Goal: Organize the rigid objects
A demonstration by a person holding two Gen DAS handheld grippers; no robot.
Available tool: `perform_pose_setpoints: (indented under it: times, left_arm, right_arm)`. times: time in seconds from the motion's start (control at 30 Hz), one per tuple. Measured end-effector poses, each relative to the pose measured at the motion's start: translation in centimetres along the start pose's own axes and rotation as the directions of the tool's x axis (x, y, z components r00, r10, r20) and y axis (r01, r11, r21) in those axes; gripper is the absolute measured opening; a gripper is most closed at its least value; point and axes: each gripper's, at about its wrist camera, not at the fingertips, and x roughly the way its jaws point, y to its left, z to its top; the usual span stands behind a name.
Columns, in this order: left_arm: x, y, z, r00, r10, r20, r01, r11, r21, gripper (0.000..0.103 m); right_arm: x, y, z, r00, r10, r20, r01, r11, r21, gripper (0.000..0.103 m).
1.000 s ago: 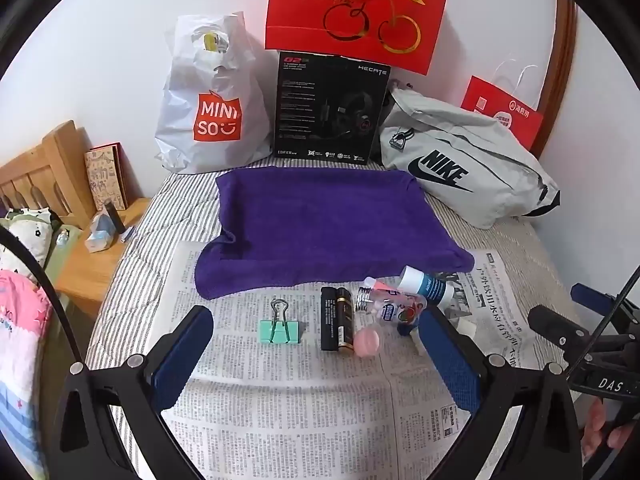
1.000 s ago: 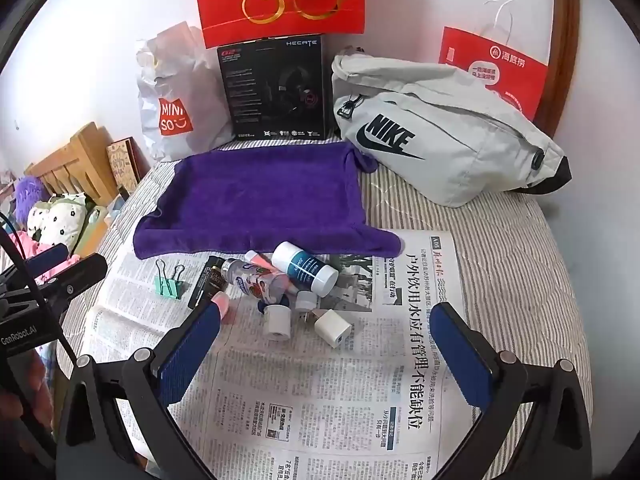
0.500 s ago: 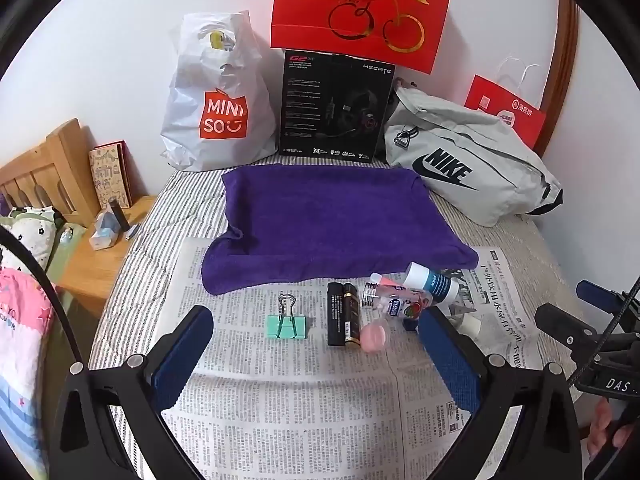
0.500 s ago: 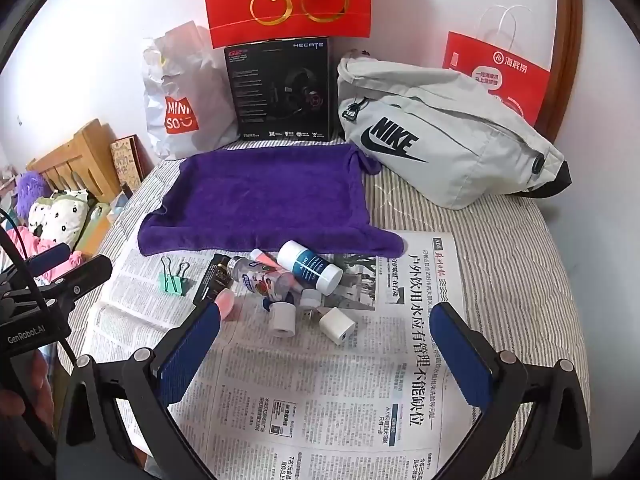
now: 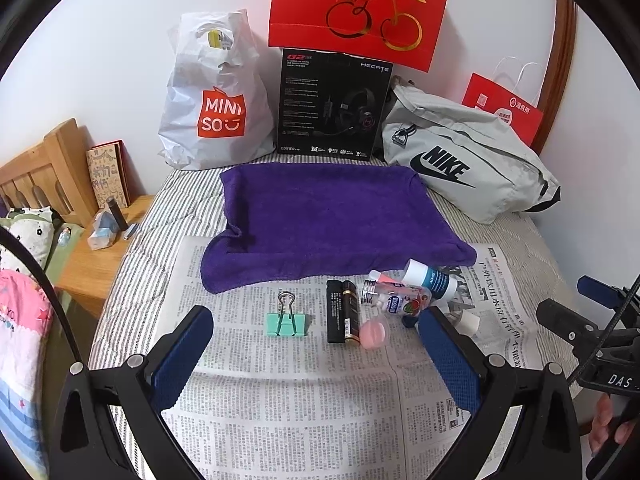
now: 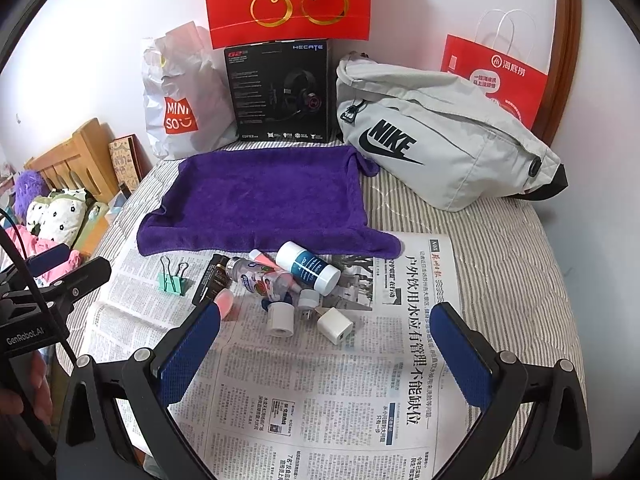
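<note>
Small objects lie on a newspaper (image 5: 280, 408) (image 6: 320, 400) in front of a purple towel (image 5: 332, 216) (image 6: 260, 196): a green binder clip (image 5: 286, 319) (image 6: 172, 280), a black lighter beside a battery (image 5: 342, 316) (image 6: 211, 283), a pink ball (image 5: 373, 334) (image 6: 225, 302), a clear bottle (image 5: 396, 299) (image 6: 260, 278), a white and blue tube (image 5: 430, 278) (image 6: 308, 267), a white roll (image 6: 280, 319) and a white charger (image 6: 335, 325). My left gripper (image 5: 316, 352) is open and empty, short of the clip. My right gripper (image 6: 326, 350) is open and empty, short of the charger.
Behind the towel stand a Miniso bag (image 5: 214, 96), a black headset box (image 5: 332, 104), a grey Nike bag (image 5: 468, 160) and red paper bags (image 5: 360, 4). A wooden nightstand (image 5: 100, 252) with small items is at the left. The striped bed drops off at both sides.
Both views have shifted slightly: the objects sit a little lower and nearer the fingers than a second ago. Both grippers stay open. Nothing on the newspaper has moved.
</note>
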Motion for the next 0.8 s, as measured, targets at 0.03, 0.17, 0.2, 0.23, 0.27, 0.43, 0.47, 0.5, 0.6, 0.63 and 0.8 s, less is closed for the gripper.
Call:
perform_pose_setpoints:
  times: [0.03,0.17,0.2,0.23,0.27,0.43,0.47,0.5,0.6,0.63,0.8]
  left_arm:
    - [-0.01,0.05,0.05,1.0,-0.002,-0.002,0.002,1.0,-0.001,0.103]
    - [-0.02,0.21,0.06,1.0,-0.002,-0.004,0.002,1.0,-0.003,0.103]
    - [0.0,0.21,0.05,1.0,-0.003,-0.004,0.003,1.0,-0.004,0.103]
    - [-0.03,0.26,0.03,1.0,-0.005,-0.004,0.005,1.0,-0.004,0.103]
    - [-0.04,0.22,0.02,1.0,-0.003,-0.003,0.003,1.0,-0.005,0.103]
    - [0.07,0.21,0.08,1.0,0.0,-0.007,0.0,1.0,-0.004,0.103]
    - [0.07,0.22,0.09,1.0,-0.002,-0.008,0.002,1.0,-0.005,0.103]
    - [0.07,0.26,0.09,1.0,-0.004,-0.008,0.004,1.0,-0.005,0.103]
    - [0.07,0.31,0.09,1.0,-0.003,-0.009,0.003,1.0,-0.005,0.103]
    - [0.07,0.3,0.09,1.0,-0.003,-0.008,0.003,1.0,-0.005,0.103]
    - [-0.01,0.44,0.11,1.0,-0.013,-0.003,0.013,1.0,-0.014,0.103]
  right_arm:
    - [0.02,0.02,-0.03,1.0,0.0,-0.001,0.0,1.0,0.001,0.103]
    - [0.02,0.05,-0.11,1.0,-0.001,-0.003,0.001,1.0,0.0,0.103]
    - [0.01,0.05,-0.1,1.0,-0.001,-0.002,0.001,1.0,0.0,0.103]
    - [0.0,0.03,-0.08,1.0,0.0,-0.001,0.0,1.0,0.001,0.103]
    - [-0.04,0.01,-0.1,1.0,0.0,0.001,0.0,1.0,0.002,0.103]
    - [-0.09,-0.06,-0.1,1.0,-0.003,-0.001,0.003,1.0,0.0,0.103]
    - [-0.08,-0.07,-0.11,1.0,-0.004,-0.002,0.004,1.0,-0.002,0.103]
    - [-0.13,-0.08,-0.17,1.0,-0.005,-0.001,0.005,1.0,-0.002,0.103]
    - [-0.11,-0.13,-0.19,1.0,-0.005,-0.004,0.005,1.0,0.0,0.103]
    - [-0.12,-0.12,-0.2,1.0,-0.006,-0.003,0.006,1.0,0.0,0.103]
    - [-0.21,-0.16,-0.21,1.0,-0.005,0.001,0.005,1.0,0.002,0.103]
